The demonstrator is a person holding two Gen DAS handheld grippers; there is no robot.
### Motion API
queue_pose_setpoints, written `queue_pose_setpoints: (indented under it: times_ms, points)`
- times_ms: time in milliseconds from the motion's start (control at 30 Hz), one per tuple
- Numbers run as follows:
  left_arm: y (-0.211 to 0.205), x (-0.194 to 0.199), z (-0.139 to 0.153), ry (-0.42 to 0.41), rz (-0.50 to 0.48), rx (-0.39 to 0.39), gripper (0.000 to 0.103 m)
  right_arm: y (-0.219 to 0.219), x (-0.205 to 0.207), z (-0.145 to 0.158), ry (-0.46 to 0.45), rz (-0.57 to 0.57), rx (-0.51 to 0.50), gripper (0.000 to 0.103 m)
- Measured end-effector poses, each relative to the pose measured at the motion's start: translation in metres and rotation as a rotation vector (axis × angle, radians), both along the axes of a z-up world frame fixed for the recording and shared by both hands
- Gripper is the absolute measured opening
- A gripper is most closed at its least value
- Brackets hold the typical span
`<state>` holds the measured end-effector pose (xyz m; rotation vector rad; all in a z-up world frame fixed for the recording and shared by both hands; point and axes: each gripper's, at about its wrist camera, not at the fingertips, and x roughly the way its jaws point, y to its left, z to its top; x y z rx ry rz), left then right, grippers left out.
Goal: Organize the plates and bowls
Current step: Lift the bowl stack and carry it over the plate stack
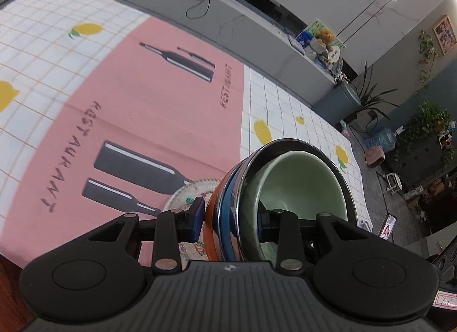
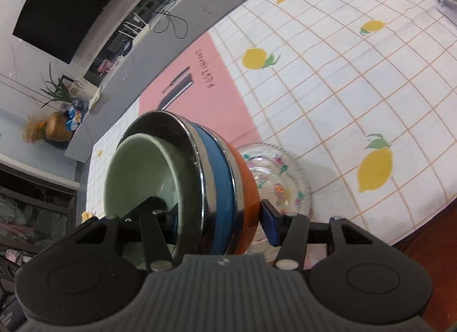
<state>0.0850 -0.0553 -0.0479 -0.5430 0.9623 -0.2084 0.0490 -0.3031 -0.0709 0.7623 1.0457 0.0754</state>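
Observation:
A stack of nested bowls point(image 1: 228, 212) fills both views: an orange bowl point(image 2: 247, 186) outside, then a blue one point(image 2: 220, 189), a steel one point(image 2: 171, 132), and a green bowl point(image 1: 300, 183) innermost. The stack is tilted. My left gripper point(image 1: 228, 223) is shut on the stack's rim, one finger inside the green bowl and one outside the orange. My right gripper point(image 2: 220, 220) is shut on the rim from the opposite side in the same way. A clear patterned glass plate point(image 2: 282, 177) lies under the stack on the table; it also shows in the left wrist view point(image 1: 188, 192).
The table carries a white grid cloth with lemons point(image 2: 342, 103) and a pink placemat with bottle prints point(image 1: 142, 103). A grey counter point(image 1: 242, 29) runs along the far table edge. Plants and furniture point(image 1: 422, 132) stand beyond the table's end.

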Motion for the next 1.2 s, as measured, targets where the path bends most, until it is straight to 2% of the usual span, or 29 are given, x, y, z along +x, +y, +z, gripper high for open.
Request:
queue_pose_setpoints:
  times_ms: [233,600,933,1200]
  points:
    - [-0.001,0.007,-0.019,0.041,-0.001,-0.004,0.038,-0.004,0.010,-0.021,0.040,0.004,-0.009,0.053]
    - [0.000,0.013,-0.033,0.074,0.004,0.000,0.038,-0.002,0.020,-0.039,0.063,0.020,-0.016,0.053]
    - [-0.005,0.013,-0.033,0.062,-0.009,0.043,0.038,-0.004,0.022,-0.050,0.072,0.027,0.013,0.053]
    - [-0.004,0.017,-0.032,0.086,-0.024,0.041,0.038,-0.002,0.026,-0.051,0.085,0.040,0.005,0.056]
